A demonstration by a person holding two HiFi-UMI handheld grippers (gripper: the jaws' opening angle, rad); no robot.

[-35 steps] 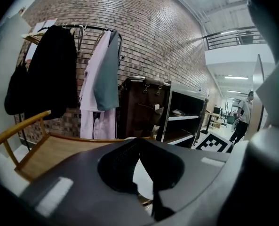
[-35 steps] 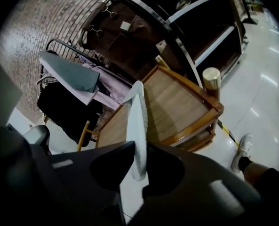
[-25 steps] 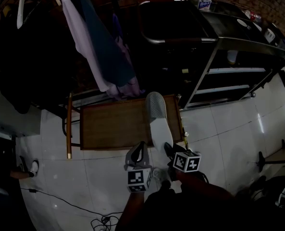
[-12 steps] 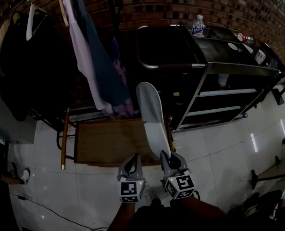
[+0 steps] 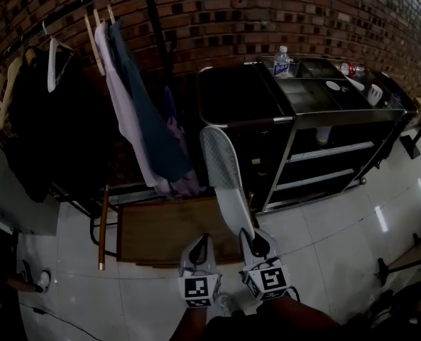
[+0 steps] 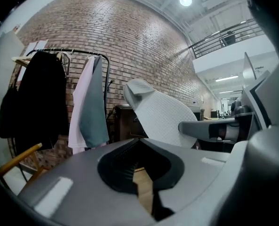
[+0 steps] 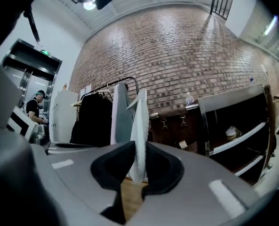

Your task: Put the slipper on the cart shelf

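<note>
Slipper looks light, thin, probably floppy; right gripper pinches its heel end, while left gripper is closed, empty.

The person holds both grippers out front, side by side and near each other, jaws pointing away. The left gripper has its jaws together on nothing. The right gripper pinches one end of a white textured slipper, which is held edge-on between its pads.

— Where is the white textured slipper sitting?
— It is standing up from the right gripper, before the black metal cart. The low wooden table is lying beneath, and the rack of hanging clothes is standing left.
</note>
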